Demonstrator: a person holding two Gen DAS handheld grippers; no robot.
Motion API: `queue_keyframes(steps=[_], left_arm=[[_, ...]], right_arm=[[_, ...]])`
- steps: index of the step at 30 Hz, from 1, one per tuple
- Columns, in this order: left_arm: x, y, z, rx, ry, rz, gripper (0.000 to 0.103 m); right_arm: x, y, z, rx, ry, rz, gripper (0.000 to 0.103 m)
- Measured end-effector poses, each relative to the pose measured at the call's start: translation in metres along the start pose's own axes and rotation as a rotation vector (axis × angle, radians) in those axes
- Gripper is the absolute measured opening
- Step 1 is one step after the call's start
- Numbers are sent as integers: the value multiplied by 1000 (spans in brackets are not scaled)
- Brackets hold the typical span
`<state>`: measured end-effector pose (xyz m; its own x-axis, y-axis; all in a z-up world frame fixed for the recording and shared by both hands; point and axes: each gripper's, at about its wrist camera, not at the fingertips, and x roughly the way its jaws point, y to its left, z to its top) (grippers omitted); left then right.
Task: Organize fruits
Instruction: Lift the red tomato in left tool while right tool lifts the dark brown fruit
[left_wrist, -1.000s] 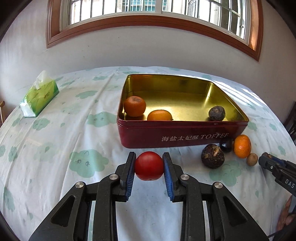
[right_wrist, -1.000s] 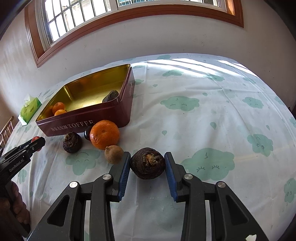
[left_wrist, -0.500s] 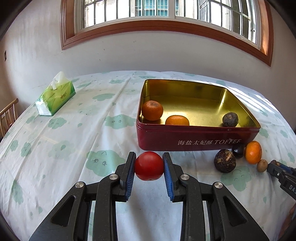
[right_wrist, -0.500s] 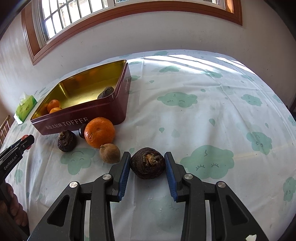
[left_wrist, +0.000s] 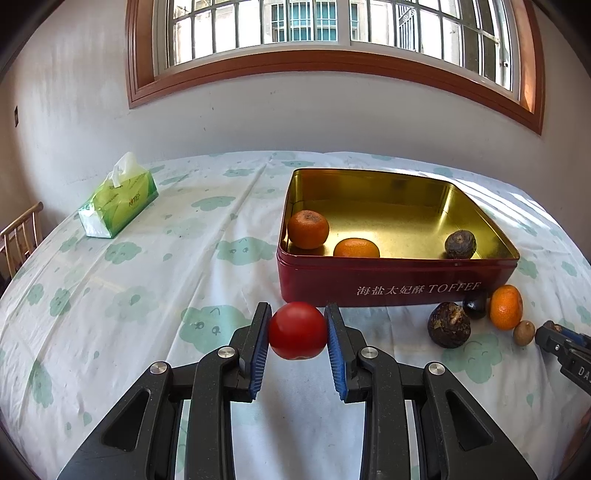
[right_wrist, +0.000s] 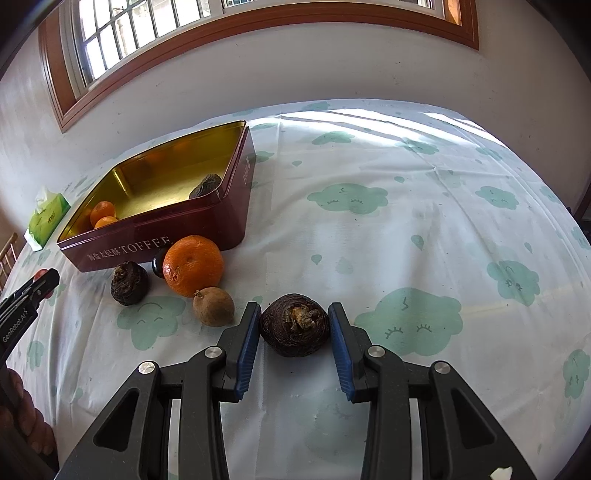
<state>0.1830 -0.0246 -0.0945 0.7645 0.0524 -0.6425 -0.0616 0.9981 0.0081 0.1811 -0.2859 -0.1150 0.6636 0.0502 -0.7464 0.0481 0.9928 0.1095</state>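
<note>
The left gripper (left_wrist: 297, 336) fingers hold a round red tomato (left_wrist: 297, 330) just before the dark-red metal tin (left_wrist: 399, 280); the right gripper (right_wrist: 294, 326) fingers clamp a dark brown round water chestnut (right_wrist: 294, 325), its stem end up, with open cloth-covered surface (right_wrist: 406, 229) to its right.

The left gripper (left_wrist: 297, 334) is matte black plastic, with two angular linkage arms that have triangular cut-outs and round silver screws at each pivot. Its fingers (left_wrist: 257, 350) carry ribbed blue pads on their inner faces. The right gripper (right_wrist: 294, 325) has the same build: black arms, silver screws, blue ribbed pads (right_wrist: 246, 349). At nine o'clock in the right wrist view, the left gripper's black side bears white lettering, "GenRobot.AI".
</note>
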Motion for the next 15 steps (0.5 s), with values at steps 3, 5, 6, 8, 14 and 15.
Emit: queue_keyframes(steps=[3, 5, 6, 8, 14, 15], left_arm=[[-1, 0, 0, -1, 0, 2, 31], [-1, 1, 0, -1, -1, 1, 31], [-1, 1, 0, -1, -1, 2, 31], [-1, 1, 0, 0, -3, 1, 31], [-1, 0, 0, 0, -2, 1, 31], [-1, 0, 0, 0, -1, 1, 31]], right_arm=[[0, 0, 0, 1, 0, 1, 34], [0, 1, 0, 0, 0, 0, 34], [0, 0, 0, 0, 0, 0, 34], [1, 0, 0, 0, 0, 0, 34], [0, 0, 0, 1, 0, -1, 34], [0, -1, 0, 1, 0, -2, 34]])
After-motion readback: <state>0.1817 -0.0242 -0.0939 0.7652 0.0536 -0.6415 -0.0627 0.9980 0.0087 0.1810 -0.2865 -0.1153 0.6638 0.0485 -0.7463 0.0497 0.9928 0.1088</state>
